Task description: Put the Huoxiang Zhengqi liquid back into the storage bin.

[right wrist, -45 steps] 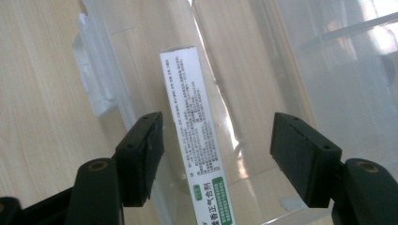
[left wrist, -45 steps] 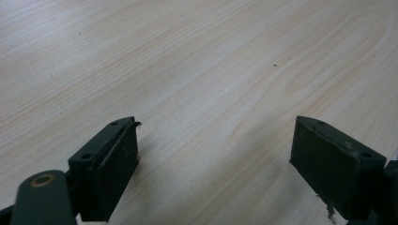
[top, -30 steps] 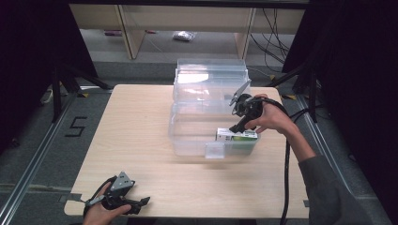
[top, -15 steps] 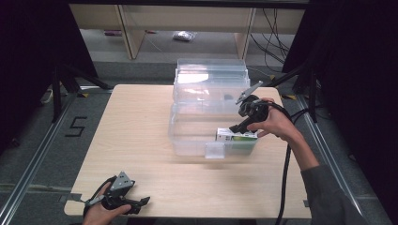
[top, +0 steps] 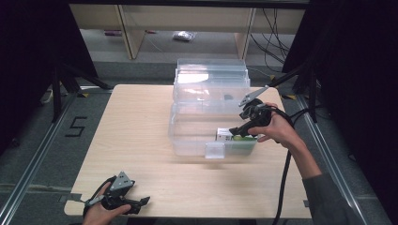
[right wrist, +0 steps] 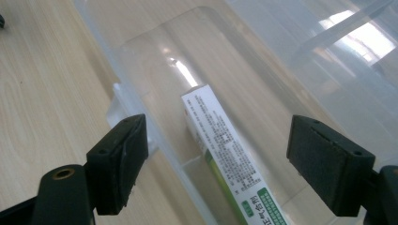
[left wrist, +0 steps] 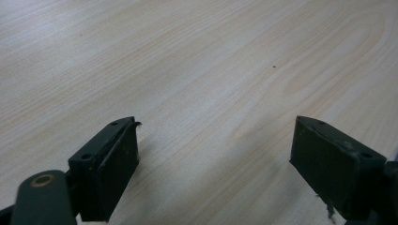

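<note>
A clear plastic storage box point(top: 187, 140) stands mid-table, its lid point(top: 211, 77) upright behind it. A white and green carton point(top: 224, 136) lies flat inside, at the front right corner. My right gripper point(top: 237, 132) hovers just above that corner. Its jaws have just been opening, and in the right gripper view they point(right wrist: 218, 129) stand wide apart over the carton point(right wrist: 225, 154), not touching it. My left gripper point(top: 141, 204) rests at the table's front left corner. In the left gripper view it is open point(left wrist: 216, 126) over bare wood.
A latch tab point(top: 215, 150) sticks out from the box's front wall. The right gripper's black cable point(top: 284, 187) trails down off the table's front right. Wooden shelving point(top: 131, 33) stands beyond the table's far edge. Bare tabletop point(top: 136, 122) stretches left of the box.
The right hand has shifted slightly over the box's front right corner, and the carton lies where it was. The left gripper has kept still.
</note>
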The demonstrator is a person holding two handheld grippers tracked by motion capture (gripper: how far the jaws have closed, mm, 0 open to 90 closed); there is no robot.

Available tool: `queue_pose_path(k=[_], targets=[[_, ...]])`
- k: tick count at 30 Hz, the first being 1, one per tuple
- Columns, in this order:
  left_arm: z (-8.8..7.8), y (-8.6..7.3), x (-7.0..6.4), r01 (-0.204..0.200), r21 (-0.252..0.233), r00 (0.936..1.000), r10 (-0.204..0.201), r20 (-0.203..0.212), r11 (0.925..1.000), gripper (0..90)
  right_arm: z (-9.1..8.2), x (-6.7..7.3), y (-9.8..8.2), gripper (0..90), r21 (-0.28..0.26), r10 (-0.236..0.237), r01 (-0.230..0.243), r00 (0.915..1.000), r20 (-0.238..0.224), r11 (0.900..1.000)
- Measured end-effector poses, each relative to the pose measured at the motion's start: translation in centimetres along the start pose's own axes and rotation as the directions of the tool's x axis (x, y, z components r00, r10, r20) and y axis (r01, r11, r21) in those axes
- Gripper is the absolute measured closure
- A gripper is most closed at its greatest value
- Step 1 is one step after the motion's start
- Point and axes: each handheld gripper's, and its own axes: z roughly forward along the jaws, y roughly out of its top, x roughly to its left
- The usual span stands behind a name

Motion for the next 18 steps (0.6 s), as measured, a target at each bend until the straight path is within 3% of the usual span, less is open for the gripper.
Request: queue_pose_path(k=[1,3,4,7,8,9,15,16,18], targets=[[0.0,0.0,0.0,0.002,-0.002,1.0,-0.002,0.0,1.0,15.0,0.0,0.2,-0.1,21.8,-0.003,0.009,-0.009,0.9999,0.011,1.0],[0.0,0.0,0.0,0.002,-0.001,1.0,-0.002,0.0,1.0,15.0,0.0,0.6,-0.2,21.9,0.001,0.015,-0.015,0.9998,-0.009,1.0],[0.0,0.0,0.0,0.009,-0.006,1.0,-0.009,-0.002,0.9999,15.0,0.1,0.6,-0.3,21.8,-0.017,-0.007,0.007,1.0,-0.003,1.0],[0.2,0.0,-0.1,0.015,-0.013,0.9998,-0.015,-0.01,0.9998,15.0,0.1,1.2,-0.5,21.8,-0.023,0.024,-0.025,0.9995,-0.018,0.999],[0.1,0.0,-0.1,0.019,-0.017,0.9998,-0.019,-0.007,0.9997,15.0,0.1,1.2,-0.5,21.8,-0.025,0.001,-0.001,0.9999,-0.014,1.0],[0.0,0.0,0.0,0.001,0.0,1.0,-0.001,0.0,1.0,15.0,0.2,1.3,-0.6,21.8,-0.037,-0.004,0.003,1.0,-0.007,0.999],[0.0,0.0,0.0,0.002,-0.001,1.0,-0.002,0.0,1.0,15.0,0.0,1.9,-0.9,21.8,-0.025,0.038,-0.039,0.9989,-0.025,0.999],[0.1,0.0,-0.1,0.016,-0.015,0.9999,-0.016,-0.003,0.9998,15.0,0.0,1.9,-0.9,21.9,-0.042,0.027,-0.029,0.9992,-0.029,0.999],[0.0,0.0,0.0,0.001,0.0,1.0,-0.001,0.0,1.0,15.0,-0.1,2.1,-1.0,21.8,-0.055,0.031,-0.033,0.9989,-0.035,0.998]])
